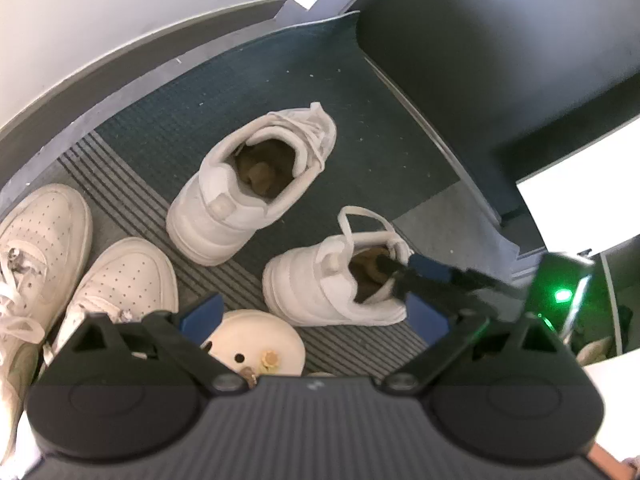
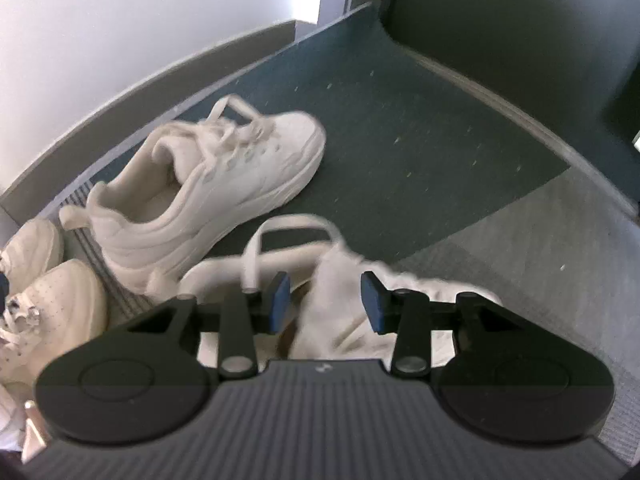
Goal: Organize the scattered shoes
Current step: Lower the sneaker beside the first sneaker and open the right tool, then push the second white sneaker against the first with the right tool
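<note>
Two white chunky sneakers stand on the floor mat. The far sneaker stands alone with its heel toward me. The near sneaker has my right gripper at its collar. The blue pads stand either side of the tongue with gaps showing, so this gripper is open. My left gripper hangs wide open above a cream clog with small charms, gripping nothing. A lace loop sticks up from the near sneaker.
A pair of white perforated sneakers lies at the left. A dark green mat and a ribbed grey mat cover the floor. A grey skirting runs behind, and a dark panel rises at the right.
</note>
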The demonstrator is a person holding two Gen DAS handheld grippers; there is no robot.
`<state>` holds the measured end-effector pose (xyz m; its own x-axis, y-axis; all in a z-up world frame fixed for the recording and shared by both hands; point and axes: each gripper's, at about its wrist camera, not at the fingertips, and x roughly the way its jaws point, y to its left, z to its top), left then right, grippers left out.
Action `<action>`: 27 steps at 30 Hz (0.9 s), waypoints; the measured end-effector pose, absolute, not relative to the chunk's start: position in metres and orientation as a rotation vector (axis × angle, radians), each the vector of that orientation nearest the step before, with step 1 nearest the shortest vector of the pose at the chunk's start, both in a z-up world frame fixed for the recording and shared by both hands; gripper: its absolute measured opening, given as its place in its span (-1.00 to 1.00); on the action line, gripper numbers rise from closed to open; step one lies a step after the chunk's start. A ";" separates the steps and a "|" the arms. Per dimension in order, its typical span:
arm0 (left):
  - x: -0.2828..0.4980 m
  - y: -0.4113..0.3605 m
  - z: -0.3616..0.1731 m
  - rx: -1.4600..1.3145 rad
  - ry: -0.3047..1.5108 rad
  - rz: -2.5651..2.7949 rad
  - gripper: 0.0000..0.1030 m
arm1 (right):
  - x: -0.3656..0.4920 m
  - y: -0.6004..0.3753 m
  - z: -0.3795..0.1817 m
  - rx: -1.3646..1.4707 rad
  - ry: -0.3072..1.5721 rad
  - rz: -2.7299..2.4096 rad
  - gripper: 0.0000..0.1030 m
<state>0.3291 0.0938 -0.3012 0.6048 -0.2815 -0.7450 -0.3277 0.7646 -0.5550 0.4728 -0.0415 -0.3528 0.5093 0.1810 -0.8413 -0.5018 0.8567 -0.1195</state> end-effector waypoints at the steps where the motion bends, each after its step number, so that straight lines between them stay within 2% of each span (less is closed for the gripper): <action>1: 0.329 0.094 -0.302 -0.730 0.944 0.028 0.92 | 0.472 -0.040 -0.356 -0.394 0.953 0.395 -0.11; 5: 0.329 0.095 -0.300 -0.730 0.940 0.022 0.92 | 0.470 -0.037 -0.371 -0.447 0.953 0.304 -0.07; 7: 0.327 0.097 -0.298 -0.729 0.931 0.017 0.92 | 0.468 -0.031 -0.382 -0.491 0.917 0.286 -0.12; 10: 0.325 0.100 -0.295 -0.728 0.917 0.018 0.92 | 0.468 -0.032 -0.375 -0.450 0.876 0.273 -0.41; 14: 0.324 0.107 -0.293 -0.740 0.899 0.023 0.92 | 0.457 -0.028 -0.362 -0.513 0.751 0.315 -0.60; 20: 0.325 0.108 -0.293 -0.734 0.898 0.015 0.92 | 0.437 -0.020 -0.369 -0.731 0.601 0.438 -0.71; 27: 0.327 0.106 -0.294 -0.718 0.898 0.014 0.92 | 0.419 -0.017 -0.379 -1.111 0.314 0.575 -0.75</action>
